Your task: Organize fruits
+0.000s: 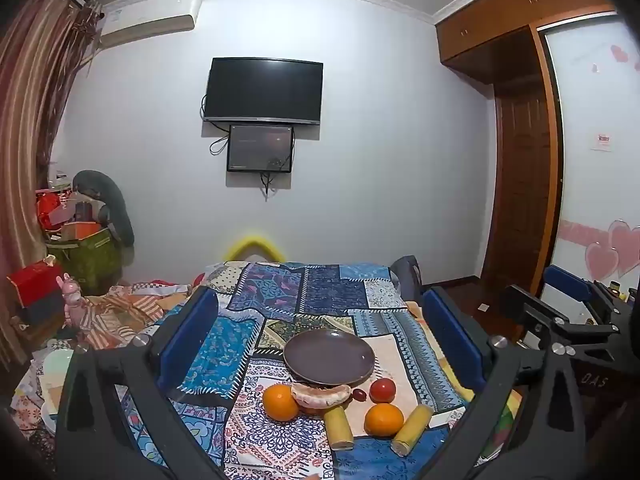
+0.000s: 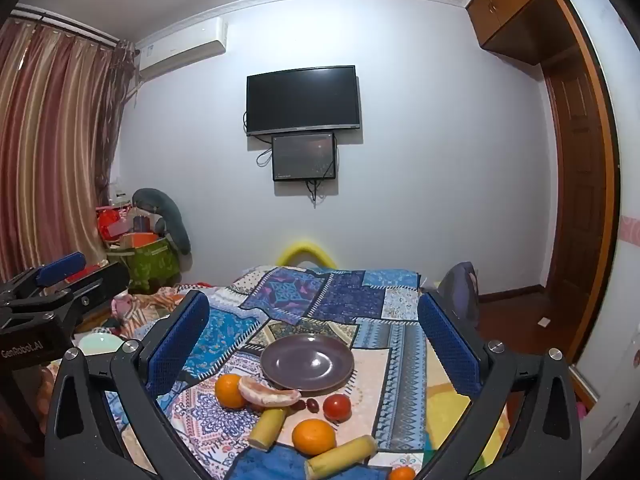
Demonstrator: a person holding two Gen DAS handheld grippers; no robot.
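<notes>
Both grippers are hovering above the patchwork cloth [image 1: 320, 292], and nothing is picked yet. The left gripper [image 1: 320, 336] is holding its fingers [image 1: 188, 336] wide apart and empty; the right gripper [image 2: 314, 340] is doing the same.

The fruits are lying in the lower centre of both views, just in front of the empty purple plate [image 1: 329, 357]: two oranges [image 1: 280, 402], a peeled citrus piece [image 1: 321, 395] that is touching the plate's near rim, a tomato [image 1: 382, 390], a small dark grape [image 1: 359, 394] and two yellow-green stalk pieces [image 1: 338, 428].

I am judging that the step in hand is choosing a first fruit for the plate. It would be good to begin with a free-standing one, like the tomato or the nearer orange [image 1: 383, 419], coming down straight with the fingers on both sides and closing gently, because round fruit is rolling easily and the peeled piece is soft.

The right wrist view is showing one more small orange [image 2: 402, 473] at the bottom edge, which the left view is not showing. Each view is also catching the other gripper at its side.
</notes>
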